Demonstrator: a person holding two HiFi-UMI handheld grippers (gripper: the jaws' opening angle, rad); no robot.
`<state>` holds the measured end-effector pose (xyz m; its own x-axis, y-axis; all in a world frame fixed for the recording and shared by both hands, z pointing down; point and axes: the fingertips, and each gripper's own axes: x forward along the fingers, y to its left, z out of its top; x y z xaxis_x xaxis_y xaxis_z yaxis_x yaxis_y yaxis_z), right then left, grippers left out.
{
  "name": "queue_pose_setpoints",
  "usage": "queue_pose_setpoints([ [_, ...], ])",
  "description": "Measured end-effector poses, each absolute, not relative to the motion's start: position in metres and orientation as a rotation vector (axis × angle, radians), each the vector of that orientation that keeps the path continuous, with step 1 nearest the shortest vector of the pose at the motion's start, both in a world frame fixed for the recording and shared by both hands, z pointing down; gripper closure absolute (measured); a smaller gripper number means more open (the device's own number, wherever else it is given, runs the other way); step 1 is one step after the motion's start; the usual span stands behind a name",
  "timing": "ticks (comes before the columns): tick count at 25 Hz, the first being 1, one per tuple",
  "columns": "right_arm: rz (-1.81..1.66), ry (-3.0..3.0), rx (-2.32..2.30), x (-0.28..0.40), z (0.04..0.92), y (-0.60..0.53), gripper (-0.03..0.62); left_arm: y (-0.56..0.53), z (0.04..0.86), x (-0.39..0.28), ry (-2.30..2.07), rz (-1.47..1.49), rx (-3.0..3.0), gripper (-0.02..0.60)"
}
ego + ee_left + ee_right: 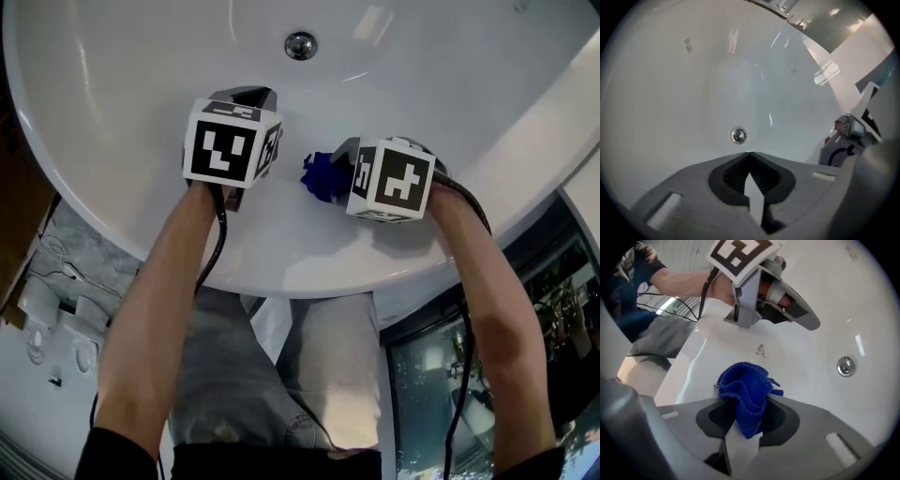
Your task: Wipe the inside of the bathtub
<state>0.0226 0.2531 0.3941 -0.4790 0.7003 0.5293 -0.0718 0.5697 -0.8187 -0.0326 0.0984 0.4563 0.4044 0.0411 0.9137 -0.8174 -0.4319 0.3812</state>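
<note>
The white bathtub (122, 84) fills the head view, with its round metal drain (300, 44) at the top. My right gripper (330, 178) is shut on a bunched blue cloth (317, 176) held over the tub's near inner wall. In the right gripper view the cloth (744, 390) sticks out between the jaws, with the drain (846, 365) off to the right. My left gripper (251, 97) hangs beside it over the tub, shut and holding nothing. Beyond its closed tips (749, 153) in the left gripper view lies the drain (738, 136).
The tub's rounded rim (309, 281) runs across just in front of the person's knees. Cables (217, 248) trail from both grippers along the forearms. A dark glass panel (441, 375) lies at lower right and small white items (56, 319) on the floor at left.
</note>
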Motion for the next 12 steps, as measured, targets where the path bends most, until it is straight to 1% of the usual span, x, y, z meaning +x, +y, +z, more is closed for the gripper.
queue_pose_setpoints([
  [12, 1.004, -1.905, -0.67, 0.012, 0.306, 0.281, 0.461, 0.098, 0.452, -0.035, -0.684, 1.156, 1.725, 0.58],
])
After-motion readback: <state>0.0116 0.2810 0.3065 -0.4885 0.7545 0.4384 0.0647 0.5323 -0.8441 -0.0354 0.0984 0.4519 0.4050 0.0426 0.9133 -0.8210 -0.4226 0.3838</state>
